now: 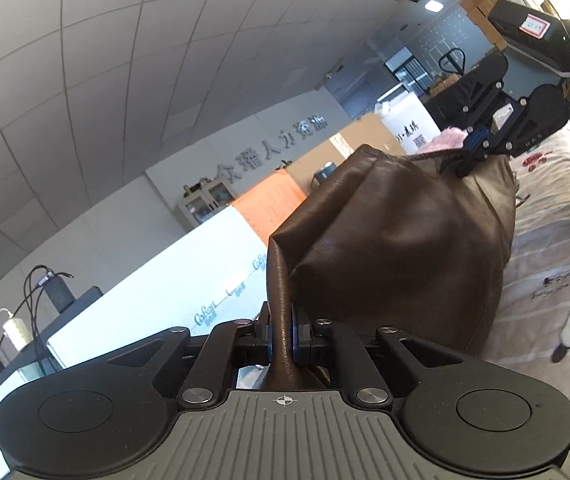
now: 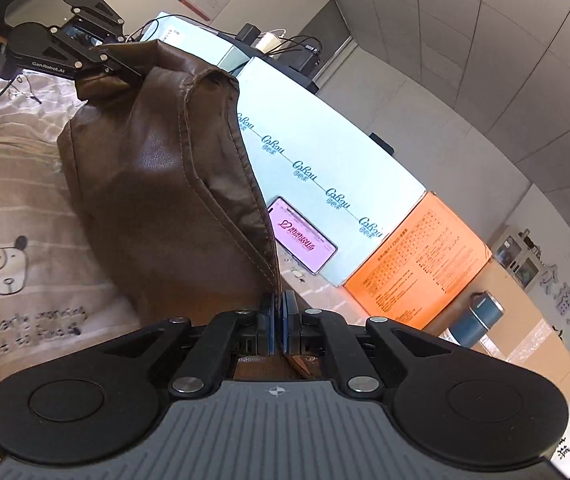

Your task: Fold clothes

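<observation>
A brown leather-like garment [image 1: 397, 240] hangs stretched between both grippers above a bed sheet with printed cartoons [image 1: 557, 240]. My left gripper [image 1: 283, 336] is shut on one edge of the garment. My right gripper [image 2: 279, 320] is shut on the opposite seamed edge [image 2: 173, 184]. The right gripper shows in the left wrist view [image 1: 471, 156] at the far end of the garment. The left gripper shows in the right wrist view [image 2: 125, 74] at the garment's far corner. The garment's lower part rests on the sheet [image 2: 17, 208].
A long white box [image 2: 325, 168] and an orange box [image 2: 417, 264] stand along the bed's far side. A phone with a pink screen [image 2: 303, 242] leans against the white box. A blue flask [image 2: 479, 318] stands by cardboard. A pink cloth [image 1: 445, 138] lies behind the garment.
</observation>
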Motion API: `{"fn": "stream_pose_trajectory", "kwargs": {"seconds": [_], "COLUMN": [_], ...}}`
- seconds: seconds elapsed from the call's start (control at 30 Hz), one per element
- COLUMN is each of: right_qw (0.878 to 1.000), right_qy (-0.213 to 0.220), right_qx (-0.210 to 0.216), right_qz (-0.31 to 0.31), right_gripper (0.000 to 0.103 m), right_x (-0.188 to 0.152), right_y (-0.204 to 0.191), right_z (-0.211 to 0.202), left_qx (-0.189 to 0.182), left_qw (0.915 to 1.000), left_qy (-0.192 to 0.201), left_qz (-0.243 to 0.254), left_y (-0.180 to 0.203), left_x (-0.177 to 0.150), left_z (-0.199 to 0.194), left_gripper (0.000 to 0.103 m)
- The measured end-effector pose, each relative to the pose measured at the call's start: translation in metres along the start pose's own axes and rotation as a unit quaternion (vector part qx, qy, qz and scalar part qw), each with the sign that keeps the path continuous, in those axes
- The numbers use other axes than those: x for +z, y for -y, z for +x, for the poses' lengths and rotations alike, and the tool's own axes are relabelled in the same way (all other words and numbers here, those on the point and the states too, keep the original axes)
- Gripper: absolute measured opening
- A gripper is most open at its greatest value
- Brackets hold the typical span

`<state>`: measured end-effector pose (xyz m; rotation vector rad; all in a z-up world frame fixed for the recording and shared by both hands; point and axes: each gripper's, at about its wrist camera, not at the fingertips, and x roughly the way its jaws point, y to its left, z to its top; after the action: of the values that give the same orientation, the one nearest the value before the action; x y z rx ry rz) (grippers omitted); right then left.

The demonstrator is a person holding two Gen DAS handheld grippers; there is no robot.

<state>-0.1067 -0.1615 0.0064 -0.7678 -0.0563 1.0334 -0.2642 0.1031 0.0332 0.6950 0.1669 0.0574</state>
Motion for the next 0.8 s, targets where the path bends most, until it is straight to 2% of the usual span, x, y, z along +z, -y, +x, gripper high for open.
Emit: {"fn": "stream_pose_trajectory", "kwargs": {"seconds": [0.23, 0.4, 0.43, 0.5, 0.57, 0.63, 0.7, 0.73, 0.77, 0.8], "right_qw": [1.0, 0.997, 0.996, 0.995, 0.994, 0.992, 0.99, 0.989, 0.987, 0.986], "right_qy": [-0.02, -0.062, -0.069, -0.079, -0.086, -0.089, -0.091, -0.089, -0.086, -0.081], "right_qx": [0.013, 0.032, 0.036, 0.044, 0.049, 0.045, 0.035, 0.029, 0.021, 0.014], "right_qz": [0.016, 0.032, 0.036, 0.044, 0.056, 0.078, 0.104, 0.118, 0.132, 0.148], "right_gripper": [0.003, 0.003, 0.003, 0.004, 0.004, 0.01, 0.02, 0.023, 0.033, 0.042], "right_x": [0.001, -0.01, -0.012, -0.017, -0.022, -0.027, -0.033, -0.037, -0.04, -0.044], "right_y": [0.043, 0.059, 0.061, 0.063, 0.065, 0.068, 0.074, 0.079, 0.083, 0.087], "right_z": [0.076, 0.128, 0.137, 0.148, 0.156, 0.159, 0.159, 0.158, 0.155, 0.152], "left_qx": [-0.041, -0.087, -0.092, -0.098, -0.096, -0.08, -0.069, -0.065, -0.065, -0.068], "left_qw": [0.9971, 0.9898, 0.9885, 0.9863, 0.9842, 0.9804, 0.9731, 0.9678, 0.9634, 0.9601], "left_qy": [-0.063, -0.112, -0.119, -0.126, -0.127, -0.125, -0.119, -0.116, -0.115, -0.115], "left_qz": [0.014, -0.013, -0.021, -0.042, -0.079, -0.13, -0.185, -0.213, -0.233, -0.245], "left_y": [-0.036, -0.045, -0.046, -0.052, -0.062, -0.075, -0.088, -0.095, -0.099, -0.101], "left_x": [-0.014, -0.039, -0.045, -0.056, -0.068, -0.082, -0.097, -0.105, -0.11, -0.112], "left_z": [0.083, 0.128, 0.135, 0.146, 0.154, 0.158, 0.157, 0.156, 0.155, 0.156], "left_gripper": [0.007, 0.009, 0.014, 0.016, 0.028, 0.056, 0.066, 0.067, 0.068, 0.073]}}
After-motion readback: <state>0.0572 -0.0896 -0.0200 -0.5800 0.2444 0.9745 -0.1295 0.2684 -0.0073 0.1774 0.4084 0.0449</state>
